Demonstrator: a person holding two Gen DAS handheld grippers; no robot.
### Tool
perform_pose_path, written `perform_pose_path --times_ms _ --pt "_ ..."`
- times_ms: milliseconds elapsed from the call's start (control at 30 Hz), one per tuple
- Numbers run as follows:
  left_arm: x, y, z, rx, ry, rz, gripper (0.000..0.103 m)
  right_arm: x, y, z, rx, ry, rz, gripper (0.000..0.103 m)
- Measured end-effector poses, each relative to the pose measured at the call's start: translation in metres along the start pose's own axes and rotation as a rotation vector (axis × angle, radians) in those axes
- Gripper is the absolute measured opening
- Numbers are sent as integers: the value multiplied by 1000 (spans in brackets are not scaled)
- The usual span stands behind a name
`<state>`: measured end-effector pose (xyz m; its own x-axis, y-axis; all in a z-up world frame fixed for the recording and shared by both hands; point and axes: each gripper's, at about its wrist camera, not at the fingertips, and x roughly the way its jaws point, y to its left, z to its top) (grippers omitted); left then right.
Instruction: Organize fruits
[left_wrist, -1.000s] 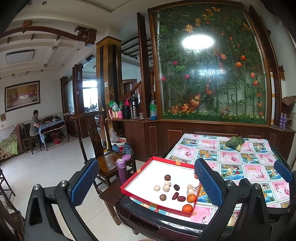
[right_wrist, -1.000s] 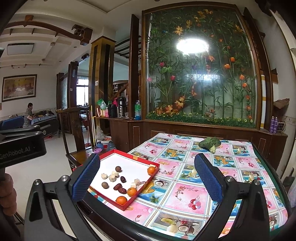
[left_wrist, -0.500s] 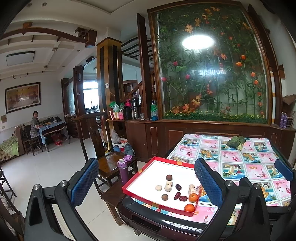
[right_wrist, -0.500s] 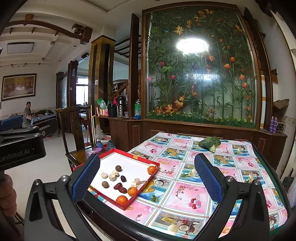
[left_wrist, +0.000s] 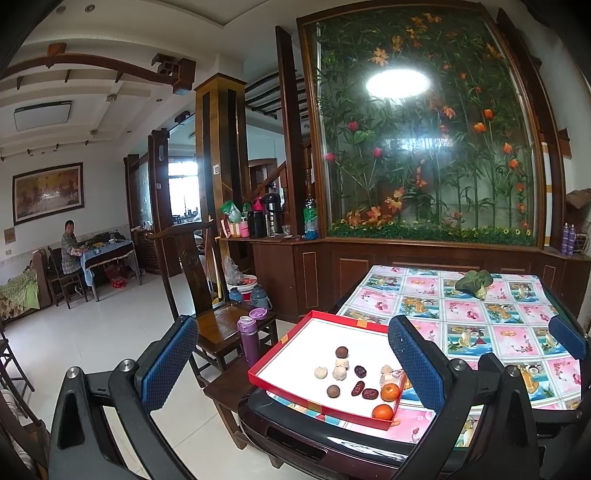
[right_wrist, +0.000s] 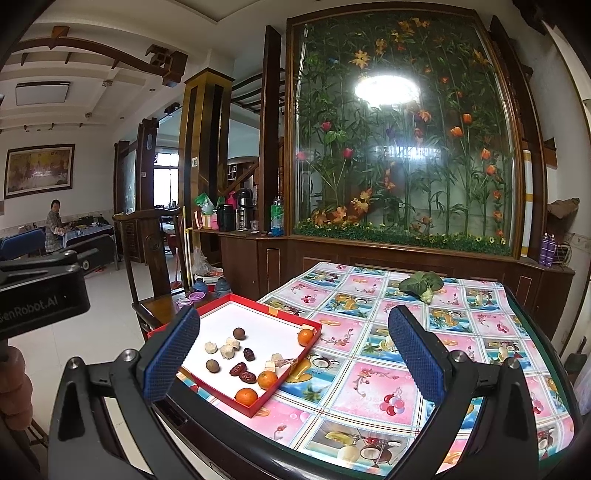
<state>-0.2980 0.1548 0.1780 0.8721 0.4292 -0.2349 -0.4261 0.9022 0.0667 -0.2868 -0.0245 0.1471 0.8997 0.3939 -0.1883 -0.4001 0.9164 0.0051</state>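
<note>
Lying corner-first toward both gaping, empty hand-held grippers (left_wrist: 291, 365) (right_wrist: 291, 354), the red tray (right_wrist: 258, 306) holds scattered fruits (right_wrist: 267, 379).

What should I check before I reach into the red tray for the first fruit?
1. Left gripper open and empty: ok.
2. Right gripper open and empty: ok.
3. Red tray flat on the table, near its front corner: ok.
4. Oranges free to grasp: three lie along the tray's right rim; wall clearance: cannot tell.
5. Small pieces spaced: the dark dates touch each other and the pale pieces sit clustered: not ok.
6. Sorting destination in view: only a leafy vegetable lies elsewhere on the table: cannot tell.
</note>
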Motion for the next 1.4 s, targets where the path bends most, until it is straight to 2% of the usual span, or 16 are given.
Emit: perform_pose_path --times_ms 367,1400 --pt "1 3 -1 -3 -2 5 103 4 10 -7 -12 12 13 102" --pt "1 11 -4 -7 0 13 103 5 17 0 -12 14 22 102"
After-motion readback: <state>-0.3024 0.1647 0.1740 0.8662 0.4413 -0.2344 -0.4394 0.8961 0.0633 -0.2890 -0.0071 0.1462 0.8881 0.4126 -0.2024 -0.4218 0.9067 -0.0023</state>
